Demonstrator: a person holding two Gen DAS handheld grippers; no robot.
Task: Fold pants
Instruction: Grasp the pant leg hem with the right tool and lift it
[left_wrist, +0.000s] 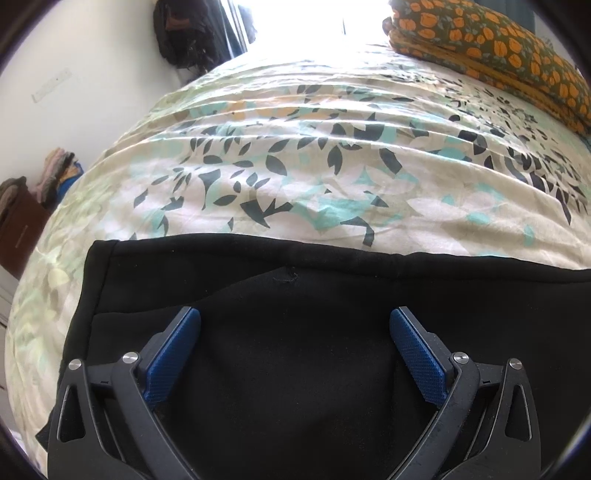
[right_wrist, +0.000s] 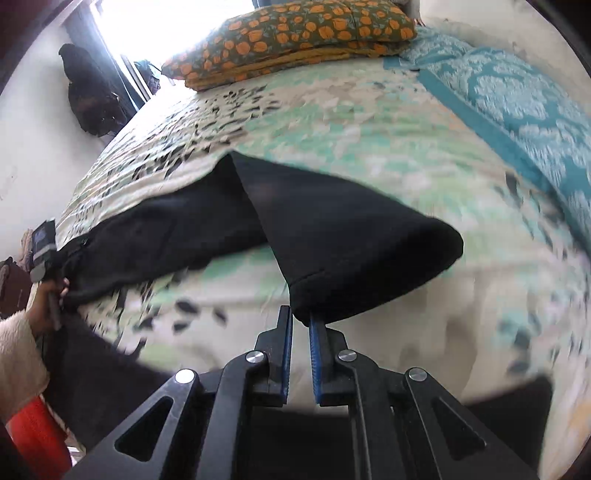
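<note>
- The black pants (right_wrist: 207, 229) lie on the bed, across the leaf-print bedsheet (right_wrist: 332, 140); one leg end is lifted off the sheet and doubled back toward the rest of the cloth.
- The right gripper (right_wrist: 301, 325) pinches this lifted leg end at its hem corner; its blue fingers (right_wrist: 287, 354) are almost pressed together, with the black cloth between the tips.
- In the left wrist view the pants (left_wrist: 295, 332) fill the lower part, flat on the bedsheet (left_wrist: 295, 166), with a stitched edge running across the view.
- The left gripper (left_wrist: 295, 325) is over this flat part; its blue fingers (left_wrist: 173, 354) are spread wide and hold nothing. I cannot tell whether they touch the cloth.
- In the right wrist view the left gripper (right_wrist: 42, 251) shows at the left edge, beside the far end of the pants, held by a hand (right_wrist: 48, 299) in a cream fleece sleeve (right_wrist: 18, 362).
- An orange-flowered pillow (right_wrist: 295, 33) lies at the head of the bed, on a yellow folded cloth.
- A teal patterned blanket (right_wrist: 517, 110) lies along the right side of the bed.
- A dark bag (right_wrist: 88, 96) hangs on the white wall near the bright window.
- The right wrist view is blurred in parts.
</note>
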